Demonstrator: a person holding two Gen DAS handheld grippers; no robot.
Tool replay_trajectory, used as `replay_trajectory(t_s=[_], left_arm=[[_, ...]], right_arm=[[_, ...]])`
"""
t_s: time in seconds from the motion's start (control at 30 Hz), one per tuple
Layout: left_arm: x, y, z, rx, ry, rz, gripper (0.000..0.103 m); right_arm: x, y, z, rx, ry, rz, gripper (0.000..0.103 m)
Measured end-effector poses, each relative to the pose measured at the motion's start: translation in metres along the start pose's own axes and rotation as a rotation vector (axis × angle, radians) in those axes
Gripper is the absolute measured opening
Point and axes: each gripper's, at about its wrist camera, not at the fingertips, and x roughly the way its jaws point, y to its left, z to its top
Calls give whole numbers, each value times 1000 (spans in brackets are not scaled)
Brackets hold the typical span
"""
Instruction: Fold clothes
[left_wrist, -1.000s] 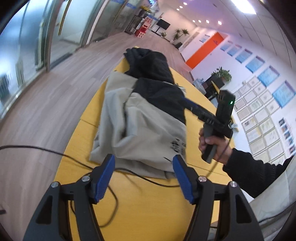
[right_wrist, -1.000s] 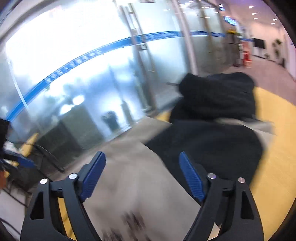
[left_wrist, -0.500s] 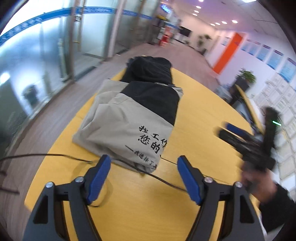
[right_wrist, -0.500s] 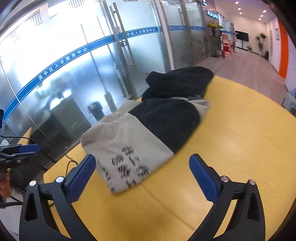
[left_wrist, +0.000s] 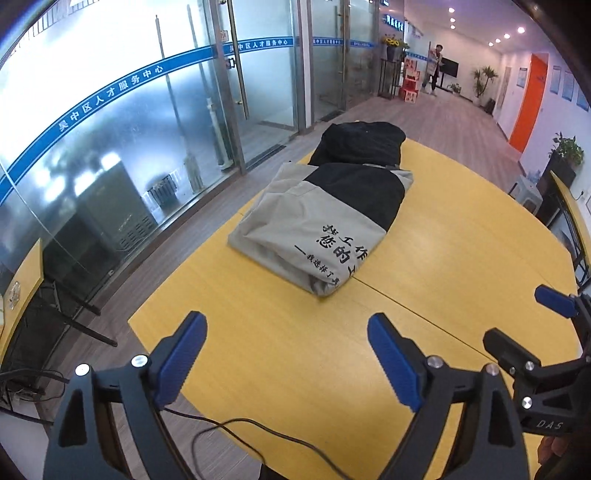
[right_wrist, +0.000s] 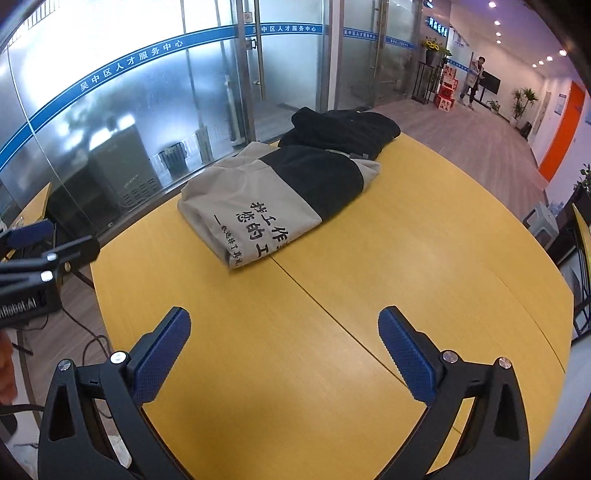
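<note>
Left wrist view: your left gripper (left_wrist: 286, 363) hangs spread and empty above the near tabletop (left_wrist: 295, 354), well short of the folded grey-and-black garment (left_wrist: 321, 218). The fold looks finished, so leave it alone and don't snag the cable (left_wrist: 258, 432).

Right wrist view: your right gripper (right_wrist: 284, 356) is also spread, holding nothing, level over bare tabletop (right_wrist: 369, 277); the garment (right_wrist: 273, 199) lies beyond, against a black bundle (right_wrist: 343, 129).

yellow table (left_wrist: 443, 266) bears folded jacket (left_wrist: 317, 221) (gray-black).
</note>
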Motion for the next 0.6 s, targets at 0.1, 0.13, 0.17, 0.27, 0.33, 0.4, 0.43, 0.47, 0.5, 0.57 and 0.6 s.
replay_trajectory(t_s=[0.1, 0.13, 0.17, 0.27, 0.33, 0.4, 0.43, 0.47, 0.5, 0.57, 0.6], left_arm=[[-13, -3, -6, 17, -24, 39, 97], [-19, -2, -7, 15, -33, 43, 97], [-22, 0, -7, 9, -39, 65, 98], [-29, 9, -5, -24, -45, 79, 98], [-30, 16, -4, -53, -38, 67, 99], [-30, 21, -4, -68, -35, 61, 100], [-30, 22, -4, -71, -41, 74, 101], [-31, 23, -4, -75, -49, 89, 103], [-31, 24, -5, -78, -56, 104, 103], [-30, 26, -4, -79, -57, 104, 103], [-29, 27, -3, -78, -55, 100, 103]], right_arm=[[-14, 10, -4, -6, -12, 1, 103], [-19, 12, -6, -15, -16, 1, 103], [-24, 14, -7, -27, -22, -5, 102], [-32, 18, -4, -35, -33, -9, 102], [-36, 19, -5, -45, -36, -16, 102], [-37, 22, -4, -59, -35, -26, 102], [-37, 23, -4, -63, -34, -29, 102], [-37, 24, -3, -69, -33, -31, 102], [-36, 25, -2, -76, -33, -32, 102], [-34, 28, -1, -89, -33, -40, 102], [-33, 29, 0, -92, -32, -43, 102]])
